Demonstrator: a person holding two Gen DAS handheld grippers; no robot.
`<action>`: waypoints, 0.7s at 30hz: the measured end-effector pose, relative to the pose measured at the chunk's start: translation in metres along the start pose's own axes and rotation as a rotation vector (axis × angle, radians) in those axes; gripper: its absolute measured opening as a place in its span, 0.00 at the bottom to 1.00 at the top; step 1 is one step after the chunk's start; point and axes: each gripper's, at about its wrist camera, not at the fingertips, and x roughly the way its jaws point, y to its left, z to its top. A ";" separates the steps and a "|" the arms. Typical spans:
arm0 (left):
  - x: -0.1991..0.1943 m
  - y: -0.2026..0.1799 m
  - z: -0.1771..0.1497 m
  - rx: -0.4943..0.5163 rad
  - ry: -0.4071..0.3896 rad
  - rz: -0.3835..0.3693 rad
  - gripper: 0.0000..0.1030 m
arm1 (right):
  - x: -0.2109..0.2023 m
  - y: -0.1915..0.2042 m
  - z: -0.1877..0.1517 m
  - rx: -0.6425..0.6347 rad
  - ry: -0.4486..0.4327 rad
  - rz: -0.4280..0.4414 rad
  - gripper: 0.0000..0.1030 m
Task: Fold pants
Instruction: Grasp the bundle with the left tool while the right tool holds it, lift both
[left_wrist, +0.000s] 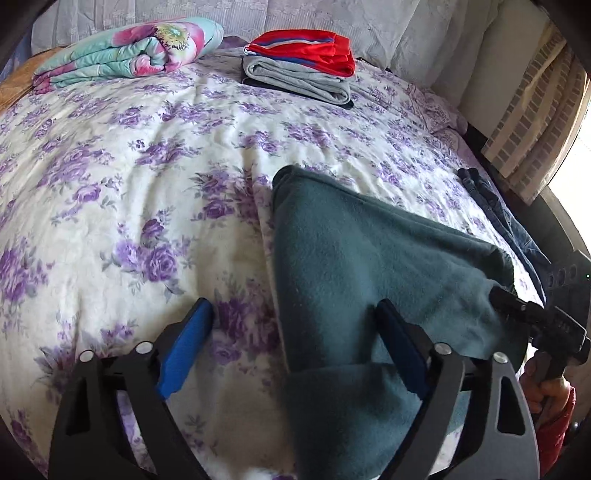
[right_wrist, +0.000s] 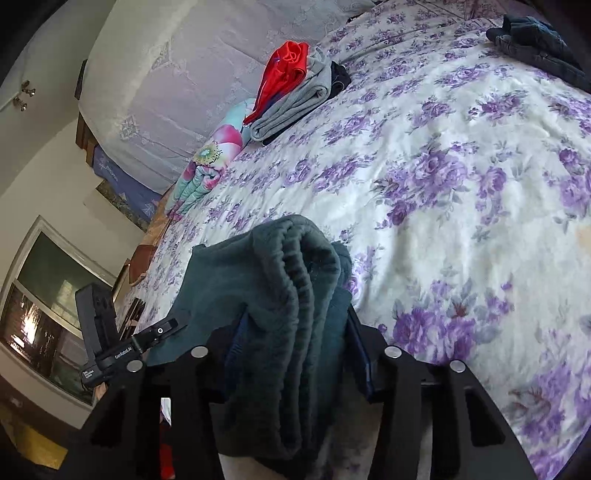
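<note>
Teal fleece pants (left_wrist: 369, 251) lie partly folded on the floral bedspread (left_wrist: 129, 184). My left gripper (left_wrist: 293, 302) stands open and wide over their near left edge. Its right blue pad (left_wrist: 402, 347) rests against the cloth, while its left pad (left_wrist: 184, 350) is over bare bedspread. At the right, my right gripper (left_wrist: 506, 295) grips the pants' corner. In the right wrist view the right gripper (right_wrist: 295, 314) is shut on a thick bunch of the pants (right_wrist: 288, 280), with the ribbed waistband folded between the pads. The cloth hides most of both pads.
A stack of folded clothes (left_wrist: 299, 66), red on grey on dark, sits near the lace-covered headboard. A rolled floral quilt (left_wrist: 129, 51) lies to its left. Dark jeans (left_wrist: 498, 214) lie at the bed's right edge. A hand in a red sleeve (left_wrist: 550, 391) holds the right gripper.
</note>
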 end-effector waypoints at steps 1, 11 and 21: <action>-0.002 0.000 0.001 0.006 -0.004 -0.007 0.62 | 0.000 0.003 -0.002 -0.014 -0.011 -0.001 0.42; -0.027 -0.019 0.025 0.085 -0.060 -0.071 0.11 | -0.019 0.033 0.023 -0.138 -0.088 -0.009 0.27; -0.015 -0.029 0.134 0.180 -0.188 0.048 0.02 | 0.021 0.056 0.134 -0.208 -0.114 -0.032 0.25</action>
